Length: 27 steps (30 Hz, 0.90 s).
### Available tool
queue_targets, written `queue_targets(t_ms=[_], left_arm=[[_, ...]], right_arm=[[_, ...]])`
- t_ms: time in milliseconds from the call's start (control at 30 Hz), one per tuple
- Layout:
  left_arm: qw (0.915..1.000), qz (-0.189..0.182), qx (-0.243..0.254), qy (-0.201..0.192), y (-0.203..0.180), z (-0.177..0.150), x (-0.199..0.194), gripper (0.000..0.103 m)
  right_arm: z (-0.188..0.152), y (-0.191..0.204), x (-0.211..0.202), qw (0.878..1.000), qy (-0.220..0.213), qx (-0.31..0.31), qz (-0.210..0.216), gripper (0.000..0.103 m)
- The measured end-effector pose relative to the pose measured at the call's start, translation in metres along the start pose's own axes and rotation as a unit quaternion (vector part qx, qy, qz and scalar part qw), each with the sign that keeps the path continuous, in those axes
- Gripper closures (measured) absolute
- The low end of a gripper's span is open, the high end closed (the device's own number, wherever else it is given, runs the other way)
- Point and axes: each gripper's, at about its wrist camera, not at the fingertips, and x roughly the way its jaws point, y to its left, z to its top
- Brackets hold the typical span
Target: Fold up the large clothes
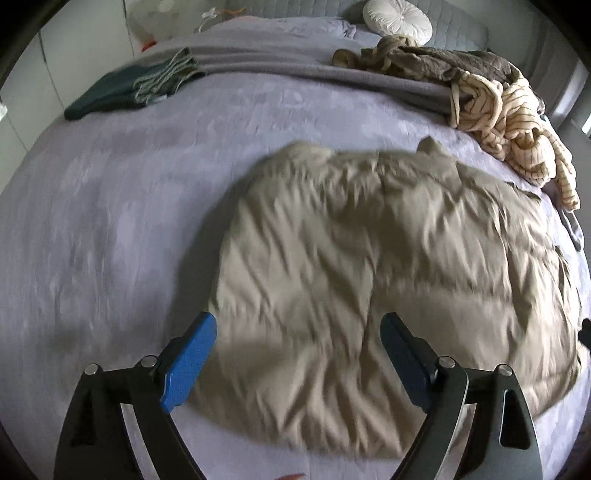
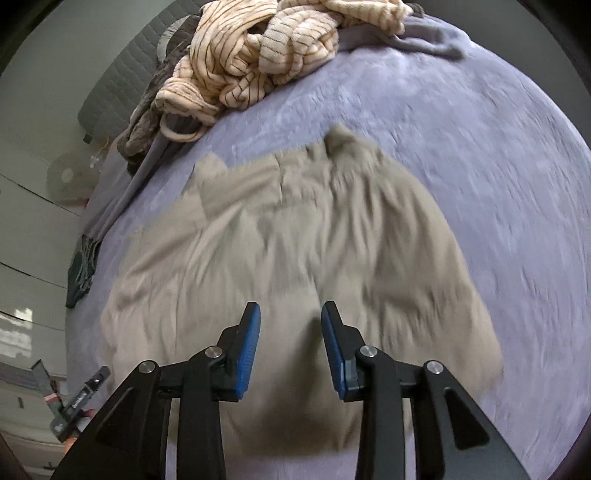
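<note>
A large beige garment (image 1: 369, 266) lies folded and wrinkled on the lavender bedspread (image 1: 110, 206); the right wrist view shows the same beige garment (image 2: 295, 236) with its collar end at the far side. My left gripper (image 1: 299, 332) hangs above the garment's near left edge, jaws wide open, with nothing between the blue pads (image 1: 188, 365). My right gripper (image 2: 290, 325) hovers over the garment's near middle, its jaws partly open, and the blue pads (image 2: 249, 350) touch no cloth.
A folded dark green garment (image 1: 125, 92) rests at the far left of the bed. A heap of cream striped clothes (image 1: 517, 129) and a brown quilted piece (image 1: 443, 62) lie at the far right. A round white cushion (image 1: 397, 18) sits by the headboard.
</note>
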Motion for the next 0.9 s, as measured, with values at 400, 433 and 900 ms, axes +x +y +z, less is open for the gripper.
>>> queue_targets(t_ms=[400, 433, 900], left_arm=[[0.993, -0.047, -0.081, 0.072, 0.019, -0.058, -0.005, 0.0], [0.9929, -0.037, -0.089, 0.069, 0.022, -0.061, -0.005, 0.0], [0.9371, -0.23, -0.239, 0.109, 0.06, -0.087, 0.029, 0.0]], right_arm=[[-0.072, -0.028, -0.022, 0.998, 0.031, 0.052, 0.016, 0.044], [-0.074, -0.031, -0.021, 0.998, 0.034, 0.057, 0.017, 0.041], [-0.084, -0.059, 0.027, 0.972, 0.048, 0.181, 0.139, 0.016]])
